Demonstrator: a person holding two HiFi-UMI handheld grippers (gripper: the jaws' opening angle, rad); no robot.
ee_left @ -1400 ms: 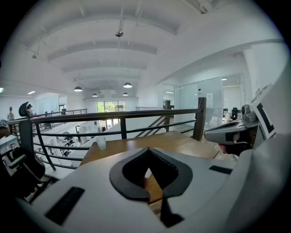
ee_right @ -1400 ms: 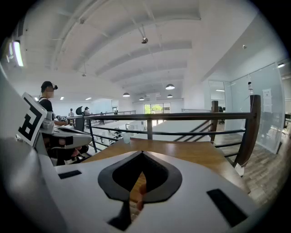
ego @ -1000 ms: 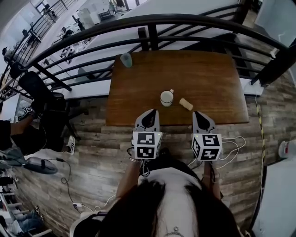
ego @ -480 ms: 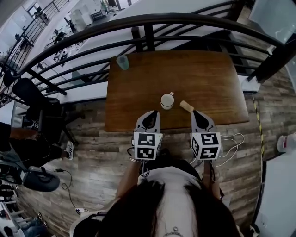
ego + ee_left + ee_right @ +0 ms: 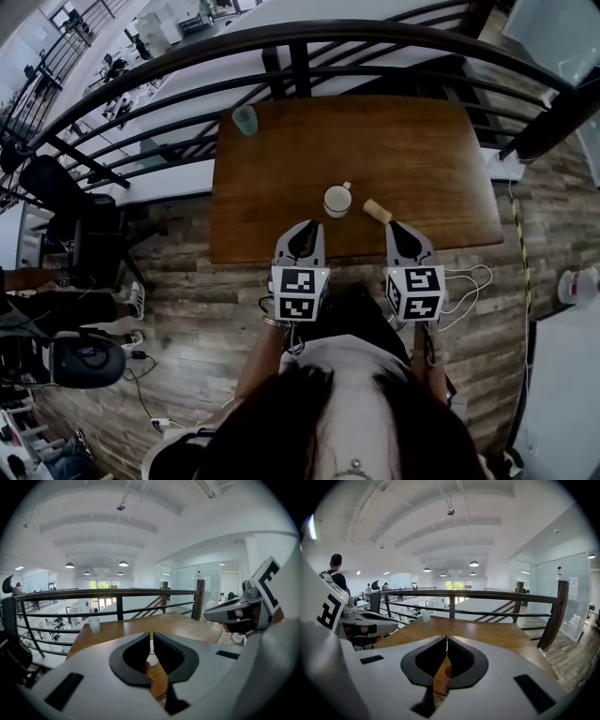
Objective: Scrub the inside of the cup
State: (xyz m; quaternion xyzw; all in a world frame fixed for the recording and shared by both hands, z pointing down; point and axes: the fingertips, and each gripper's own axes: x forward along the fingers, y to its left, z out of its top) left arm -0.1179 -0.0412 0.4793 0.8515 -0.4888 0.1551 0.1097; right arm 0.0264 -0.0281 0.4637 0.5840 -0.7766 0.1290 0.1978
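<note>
Both tools are empty. The left hand-held gripper (image 5: 306,228) has its jaws pressed together, and so does the right hand-held gripper (image 5: 403,228), with nothing pinched in either. They sit side by side at the near edge of the worktop (image 5: 431,150).

Just beyond them stands the white cup (image 5: 337,200), upright, with a small tan block (image 5: 377,211), probably the scrubber, close beside it.

I think the risk is a nudge. If the closed jaws go in unopened, they could tip the light cup or push the block away.

The person's forearms are tucked in, and both tools point forward and slightly down.
</note>
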